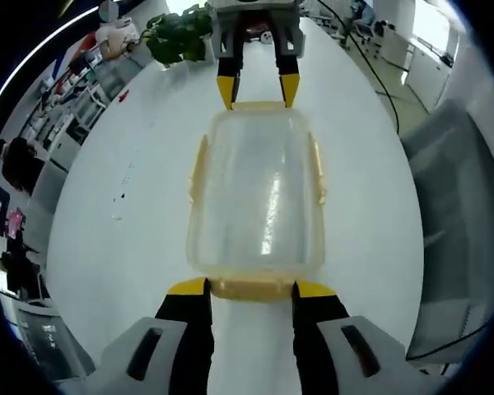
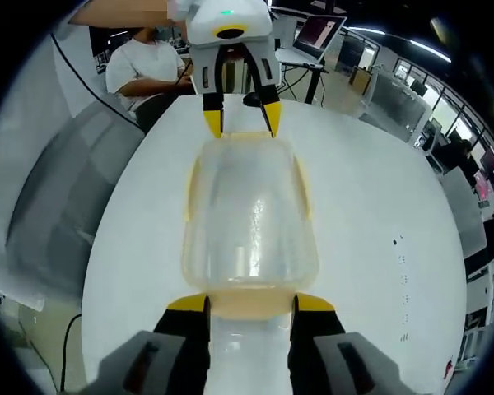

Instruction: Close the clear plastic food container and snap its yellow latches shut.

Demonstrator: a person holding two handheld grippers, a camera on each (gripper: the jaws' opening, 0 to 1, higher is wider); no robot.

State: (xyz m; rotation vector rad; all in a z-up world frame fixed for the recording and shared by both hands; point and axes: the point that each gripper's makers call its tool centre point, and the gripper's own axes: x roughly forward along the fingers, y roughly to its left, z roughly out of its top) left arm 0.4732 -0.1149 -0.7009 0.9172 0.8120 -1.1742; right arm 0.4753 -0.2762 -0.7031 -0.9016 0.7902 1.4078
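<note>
**Two grippers flanked food container on white bench**

The clear plastic food container (image 1: 258, 197), lid on, lay on the white bench (image 1: 132, 214) between two facing grippers. The left gripper (image 1: 251, 288) stood with jaws spread at the yellow latch (image 1: 251, 288) on one end, and the right gripper (image 2: 251, 303) stood spread at the opposite end latch (image 2: 251, 306). A potted plant (image 1: 177, 37) sat behind.

An open office: desks (image 2: 313, 51), a monitor (image 2: 325, 31), and a white table (image 1: 132, 206).

Whether each gripper (image 1: 250, 289) touches the container's (image 1: 258, 197) end latches cannot be told
</note>
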